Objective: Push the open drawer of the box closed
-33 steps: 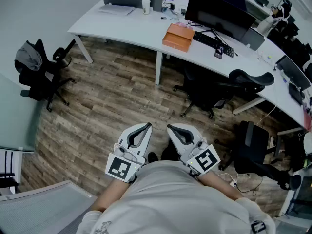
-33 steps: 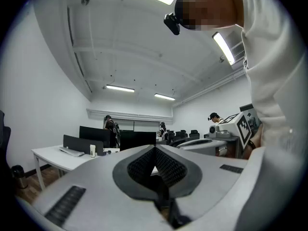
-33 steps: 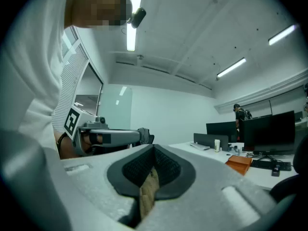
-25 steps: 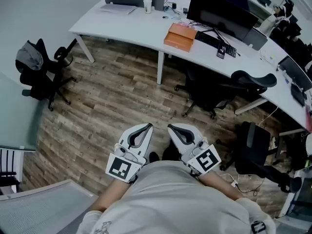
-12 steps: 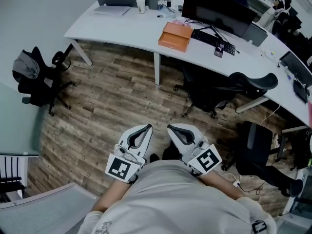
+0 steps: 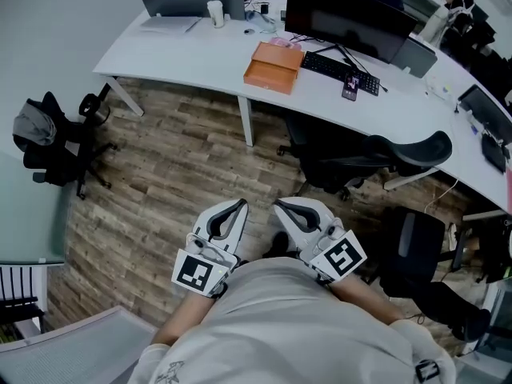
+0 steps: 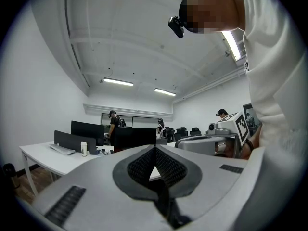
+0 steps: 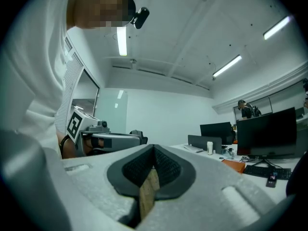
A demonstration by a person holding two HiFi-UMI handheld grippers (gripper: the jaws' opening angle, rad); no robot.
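Office desk (image 6: 176, 50) well apart; we are holding left gripper (image 6: 239, 205) and right gripper (image 6: 279, 208) pressed together, empty; orange box (image 6: 274, 66), maybe the drawer box, untouched.

— Where's the box?
— The orange box (image 6: 274, 66) lies flat on the white desk (image 6: 184, 50), close to its near edge, long and low.
— Its drawer?
— Too far off to tell; only a pale pink strip shows along its far side.
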